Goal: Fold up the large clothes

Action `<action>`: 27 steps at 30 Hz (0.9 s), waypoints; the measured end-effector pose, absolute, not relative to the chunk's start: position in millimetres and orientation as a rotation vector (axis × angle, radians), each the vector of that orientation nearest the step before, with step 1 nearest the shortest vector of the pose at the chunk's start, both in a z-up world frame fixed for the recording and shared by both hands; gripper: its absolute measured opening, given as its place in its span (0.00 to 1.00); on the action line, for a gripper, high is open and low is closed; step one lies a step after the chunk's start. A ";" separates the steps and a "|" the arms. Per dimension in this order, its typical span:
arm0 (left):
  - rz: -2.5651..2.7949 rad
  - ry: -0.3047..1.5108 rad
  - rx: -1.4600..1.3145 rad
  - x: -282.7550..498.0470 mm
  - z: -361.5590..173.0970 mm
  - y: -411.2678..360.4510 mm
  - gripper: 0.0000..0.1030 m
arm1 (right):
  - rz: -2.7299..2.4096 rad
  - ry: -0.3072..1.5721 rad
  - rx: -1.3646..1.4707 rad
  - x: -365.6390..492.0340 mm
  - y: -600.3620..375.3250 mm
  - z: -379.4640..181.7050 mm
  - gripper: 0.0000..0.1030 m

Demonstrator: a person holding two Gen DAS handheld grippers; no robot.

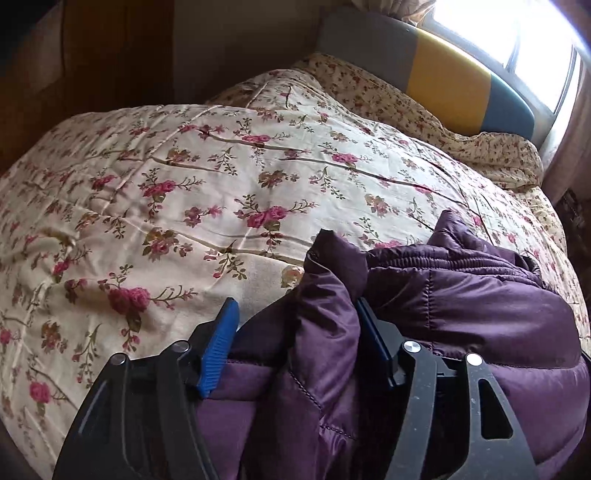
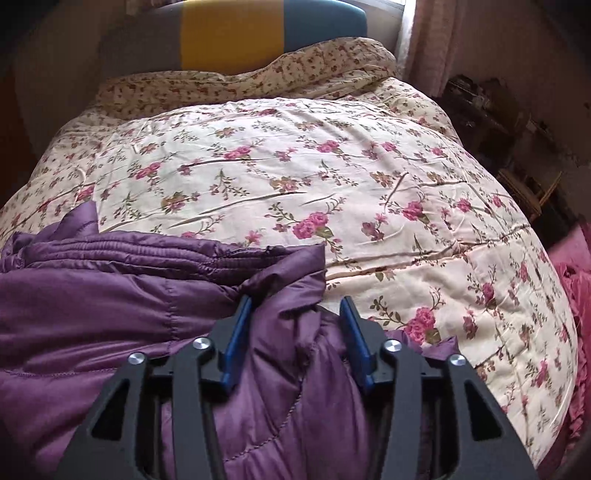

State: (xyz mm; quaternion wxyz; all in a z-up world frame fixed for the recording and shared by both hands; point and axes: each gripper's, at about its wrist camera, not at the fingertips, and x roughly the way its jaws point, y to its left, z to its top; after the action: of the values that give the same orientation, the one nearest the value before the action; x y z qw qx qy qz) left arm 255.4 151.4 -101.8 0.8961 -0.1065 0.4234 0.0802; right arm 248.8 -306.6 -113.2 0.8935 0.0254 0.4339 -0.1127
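Purple quilted puffer jacket (image 1: pixel 461 295) bunched in a heap at near edge of bed, lying on cream floral quilt (image 1: pixel 166 192).

Left gripper (image 1: pixel 295 314): jaws parted, a raised fold of jacket standing between the 2 blue pads (image 1: pixel 218 347); left pad clear of fabric, right pad against it. Not clamped; loose around the fold.

Right gripper (image 2: pixel 297 306): jaws parted, a jacket corner between the 2 blue pads (image 2: pixel 236 343); fabric touching left pad, gap beside right pad. Released, not pinching.

Elastic-gathered band (image 2: pixel 147 254) of jacket running across top of heap.

Beyond: smaller-print floral bedding (image 2: pixel 240 85) rumpled below grey, yellow and teal headboard (image 2: pixel 229 33). Bright window (image 1: pixel 517 40) behind.
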 end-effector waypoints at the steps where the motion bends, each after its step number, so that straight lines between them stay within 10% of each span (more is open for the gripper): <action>1: 0.172 0.875 -0.211 255.4 -102.6 149.0 0.65 | -0.239 0.898 0.053 249.3 -306.5 -114.3 0.54; 15: 0.206 0.864 -0.164 257.8 -102.9 140.3 0.69 | -0.353 0.903 0.026 252.4 -310.0 -115.9 0.83; 27: 0.105 0.690 -0.128 207.6 -39.6 124.4 0.73 | -0.368 0.844 0.012 235.9 -299.0 -72.0 0.88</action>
State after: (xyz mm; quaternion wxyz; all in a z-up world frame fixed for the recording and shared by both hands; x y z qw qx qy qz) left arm 207.6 124.4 -39.6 0.9377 -0.0626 0.3380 0.0514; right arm 235.9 -299.0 -72.0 0.8960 0.0056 0.4071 -0.1774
